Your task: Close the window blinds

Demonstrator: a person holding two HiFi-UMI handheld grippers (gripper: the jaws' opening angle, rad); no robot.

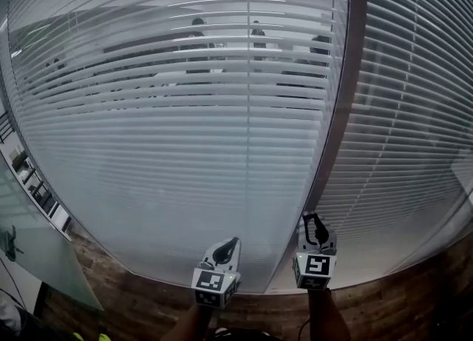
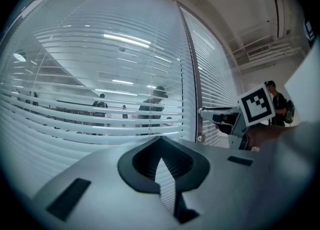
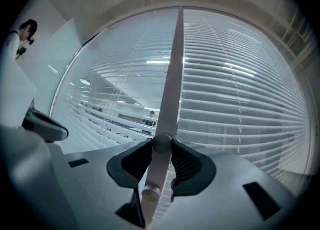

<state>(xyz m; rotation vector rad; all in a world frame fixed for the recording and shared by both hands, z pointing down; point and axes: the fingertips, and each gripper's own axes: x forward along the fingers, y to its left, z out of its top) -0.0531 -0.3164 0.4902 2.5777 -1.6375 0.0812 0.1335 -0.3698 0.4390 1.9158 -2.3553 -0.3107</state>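
Closest to me, my right tool [image 1: 315, 223] is clamped on the round knob [image 3: 161, 142] at the mullion's [image 1: 346, 110] foot; my left tool [image 1: 229, 246] is shut, empty. The window blinds [image 1: 185, 110] ahead look half-open. Rolling too fast could slip the pads [image 3: 189, 161] off that smooth knob.

Even horizontal stripes of white slats run right across the blinds [image 1: 185, 147], with dark shapes showing through the gaps up top. The post [image 1: 346, 88] between the panes is a dull grey-brown. Below it, the ledge [image 1: 399, 299] is brown wood-grain. The left gripper [image 1: 233, 242] and right gripper [image 1: 312, 219] have pale grey shells, black pads and black-and-white square markers. The wand [image 3: 159, 166] is pale beige.
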